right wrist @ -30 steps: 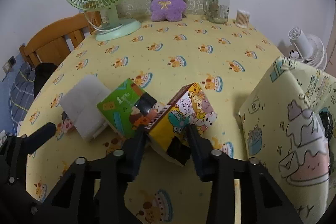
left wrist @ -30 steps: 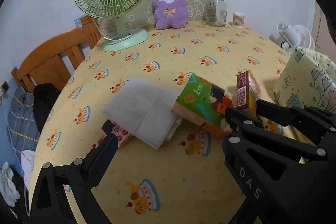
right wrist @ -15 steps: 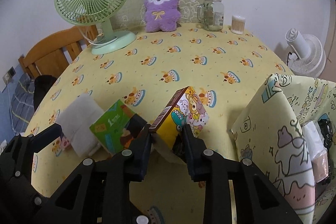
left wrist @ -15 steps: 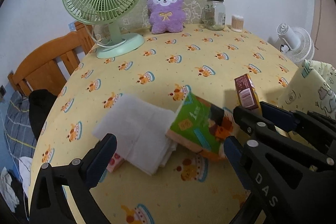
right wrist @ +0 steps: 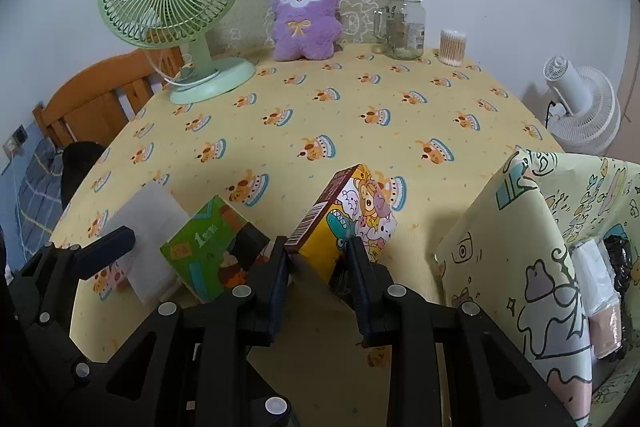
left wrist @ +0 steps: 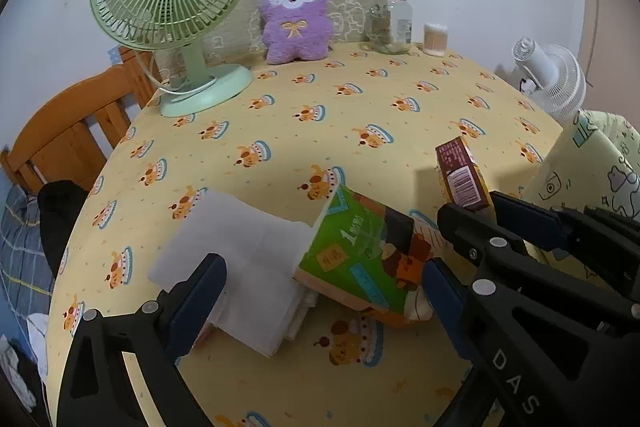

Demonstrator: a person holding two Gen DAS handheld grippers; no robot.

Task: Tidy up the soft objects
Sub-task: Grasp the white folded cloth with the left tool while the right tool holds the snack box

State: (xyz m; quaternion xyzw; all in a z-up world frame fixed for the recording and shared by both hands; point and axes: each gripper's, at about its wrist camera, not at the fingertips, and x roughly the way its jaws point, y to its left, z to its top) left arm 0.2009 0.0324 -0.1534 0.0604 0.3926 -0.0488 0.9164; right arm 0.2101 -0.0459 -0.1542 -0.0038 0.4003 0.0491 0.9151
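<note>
Holding the cartoon-print pack [right wrist: 352, 211] in my right gripper [right wrist: 318, 263], I've got it pinched at its near end and tilted up off the yellow tablecloth [right wrist: 320, 107]; those jaws have just been closing onto it. My left gripper [left wrist: 320, 287] stands wide open, empty, straddling the green tissue pack [left wrist: 360, 259] and the white folded cloth [left wrist: 240, 259] lying just left of it, neither pad touching. So I judge this as the carry step: one soft pack lifted, two waiting near the front edge. The patterned storage bag [right wrist: 520, 247] sits open at the right, already holding some things. Next I need to swing right, clear its rim, and let go above the opening.
</note>
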